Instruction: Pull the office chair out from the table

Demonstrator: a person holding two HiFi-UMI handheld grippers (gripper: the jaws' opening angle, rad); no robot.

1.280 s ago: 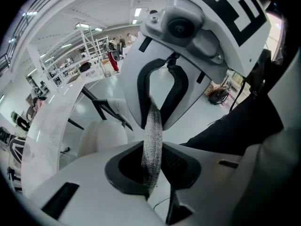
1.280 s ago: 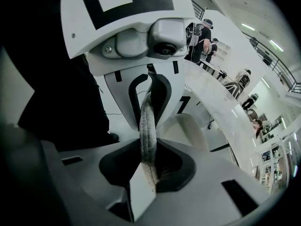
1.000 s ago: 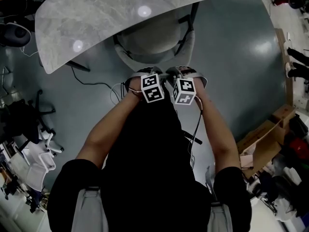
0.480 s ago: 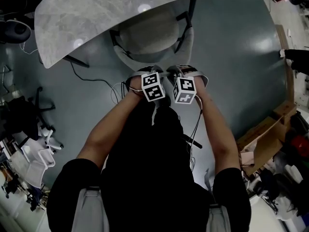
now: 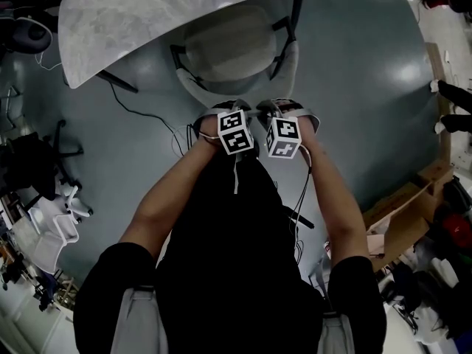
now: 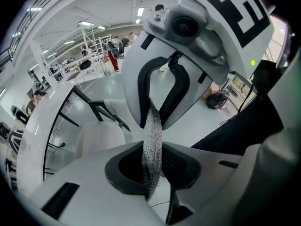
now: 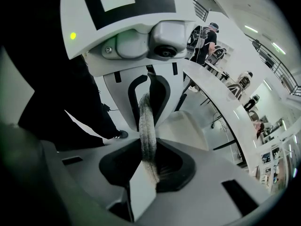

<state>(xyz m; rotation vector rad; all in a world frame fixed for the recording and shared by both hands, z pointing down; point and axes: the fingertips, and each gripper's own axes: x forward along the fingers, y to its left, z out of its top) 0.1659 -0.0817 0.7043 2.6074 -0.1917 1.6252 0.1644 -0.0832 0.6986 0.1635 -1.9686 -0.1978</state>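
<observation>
Mid-pull, by the look of it — the grey mesh-backed office chair [image 5: 232, 54] is pinched at its top edge by left gripper [image 5: 219, 113] and right gripper [image 5: 284, 110]. A steady draw clear of the marbled tabletop [image 5: 147, 21] is needed.

No word, number, brand name or label is legible anywhere in these views. The only printed marks are black-and-white square code patterns, blocks rather than letters. In the head view they stand on the upper faces of the left marker cube [image 5: 234, 131] and the right marker cube [image 5: 282, 137]. The left gripper view shows part of such a pattern at its top right corner, and the right gripper view shows part of one along its top edge. Any print elsewhere in the room is too small and blurred to read.
</observation>
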